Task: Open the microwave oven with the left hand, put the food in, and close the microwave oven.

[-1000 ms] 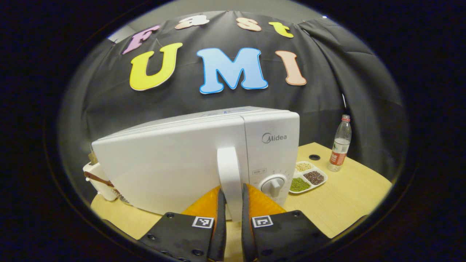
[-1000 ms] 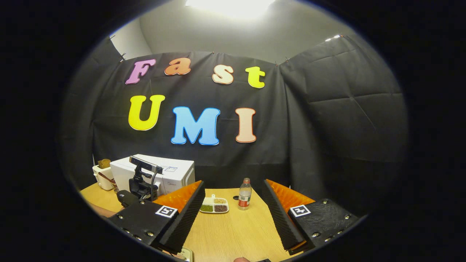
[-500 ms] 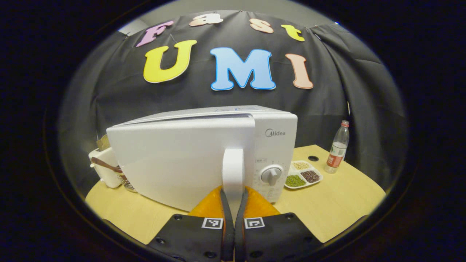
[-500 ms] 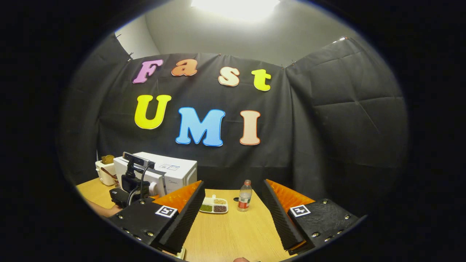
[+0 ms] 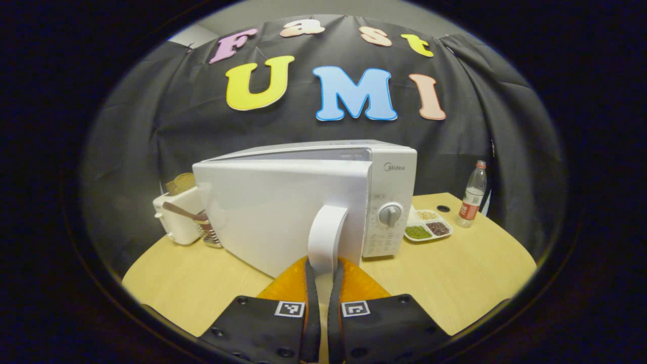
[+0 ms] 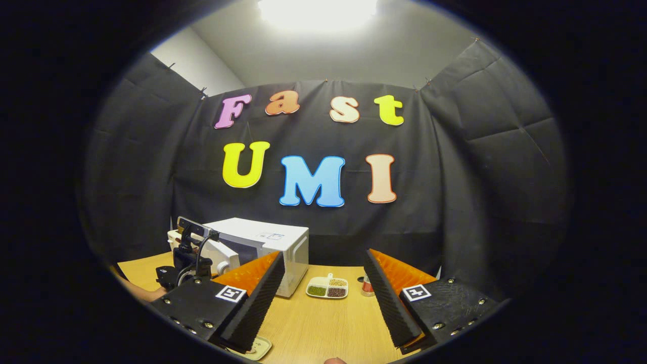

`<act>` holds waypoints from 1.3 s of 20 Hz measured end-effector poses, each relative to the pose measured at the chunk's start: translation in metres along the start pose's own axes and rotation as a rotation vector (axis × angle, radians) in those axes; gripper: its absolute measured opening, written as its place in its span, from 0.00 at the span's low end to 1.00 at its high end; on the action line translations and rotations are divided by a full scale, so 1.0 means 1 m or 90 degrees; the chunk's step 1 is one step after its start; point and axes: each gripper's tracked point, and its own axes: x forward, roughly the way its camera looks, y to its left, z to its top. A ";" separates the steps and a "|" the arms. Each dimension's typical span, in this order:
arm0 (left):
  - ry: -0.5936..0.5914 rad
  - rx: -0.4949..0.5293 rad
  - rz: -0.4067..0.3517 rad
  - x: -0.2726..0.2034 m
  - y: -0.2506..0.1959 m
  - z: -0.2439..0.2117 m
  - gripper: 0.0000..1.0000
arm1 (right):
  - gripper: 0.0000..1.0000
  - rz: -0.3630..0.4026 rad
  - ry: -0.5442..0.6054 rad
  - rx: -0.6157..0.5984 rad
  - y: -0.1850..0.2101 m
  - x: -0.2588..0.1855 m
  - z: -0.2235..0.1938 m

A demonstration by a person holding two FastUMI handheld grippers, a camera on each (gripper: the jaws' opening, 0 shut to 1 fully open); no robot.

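The white microwave [image 5: 389,172] stands mid-table, its door [image 5: 273,212] swung partly out toward me. My left gripper [image 5: 323,265] is shut on the door's white upright handle [image 5: 326,232]. In the right gripper view the microwave [image 6: 273,245] sits at the left, with the left gripper [image 6: 189,260] and a hand at its door. My right gripper [image 6: 321,298] hangs open above the table with nothing between its fingers. A small pale plate [image 6: 255,348] peeks out below its left finger; what lies on it is unclear.
A divided dish of grains [image 5: 427,228] lies right of the microwave, with a plastic bottle [image 5: 470,194] beyond it. A white holder with utensils [image 5: 179,222] stands left of the door. The wooden table [image 5: 455,283] shows bare wood at the front right.
The left gripper closed on the handle and drew the door farther out. The right gripper's view swung left, bringing the microwave and dish nearer its middle.
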 end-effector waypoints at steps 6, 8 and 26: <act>0.015 -0.007 0.051 -0.040 0.040 -0.016 0.14 | 0.96 0.055 -0.012 0.035 0.017 -0.003 0.003; 0.012 -0.010 0.054 -0.049 0.052 -0.021 0.15 | 0.96 0.064 -0.018 0.034 0.027 -0.001 0.007; 0.005 -0.014 -0.008 -0.115 0.202 -0.057 0.14 | 0.96 0.092 -0.027 0.003 0.206 0.020 0.023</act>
